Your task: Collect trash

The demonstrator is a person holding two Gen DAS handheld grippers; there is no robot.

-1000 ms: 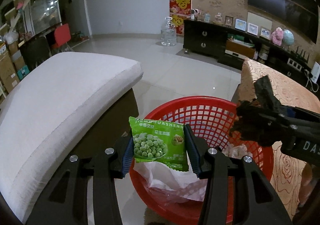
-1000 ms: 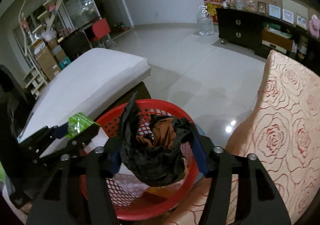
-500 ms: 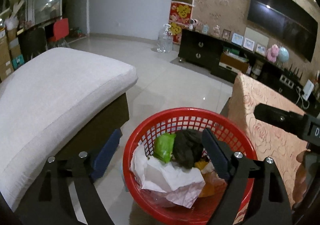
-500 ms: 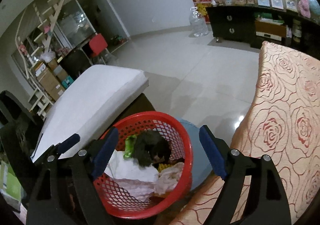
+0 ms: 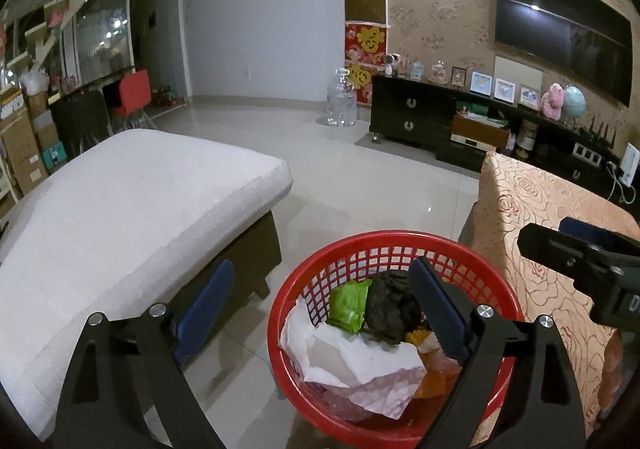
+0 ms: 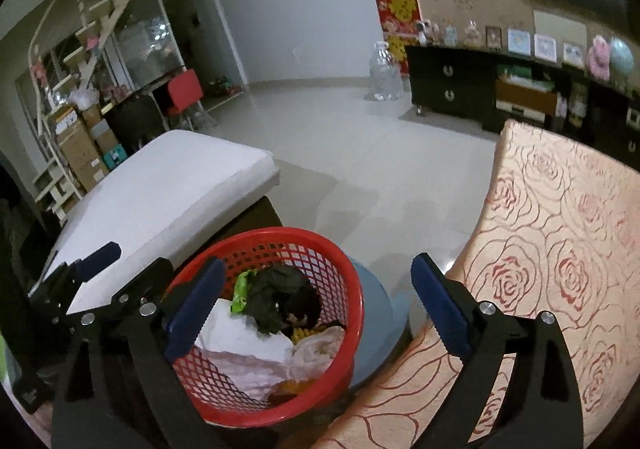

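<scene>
With both claws spread wide and carrying nothing, the collected trash lies below and ahead of them in a red mesh basket (image 5: 394,245) on the tiled floor (image 5: 360,177). From the left: a white-cushioned sofa (image 5: 132,201) flanks the basket, and the left claw (image 5: 322,311) hangs over the basket's near-left rim, one blue-padded finger out over the floor beside the sofa, the other above the basket's contents. Inside, a crumpled white sheet (image 5: 352,361) fills the near side; behind it a green snack packet (image 5: 348,303) leans against a wad of black plastic (image 5: 390,309), with scraps of orange wrapping at the right. Further right, the right claw (image 6: 316,311) straddles the basket's right rim, its right finger over a rose-patterned cushion (image 6: 560,249). The basket lies down and to the left of that claw, directly beneath the left one, so the left claw is the nearer. No loose litter shows on the sofa, floor or cushion; judged from that, this load looks deposited and the next piece must be sought elsewhere.
</scene>
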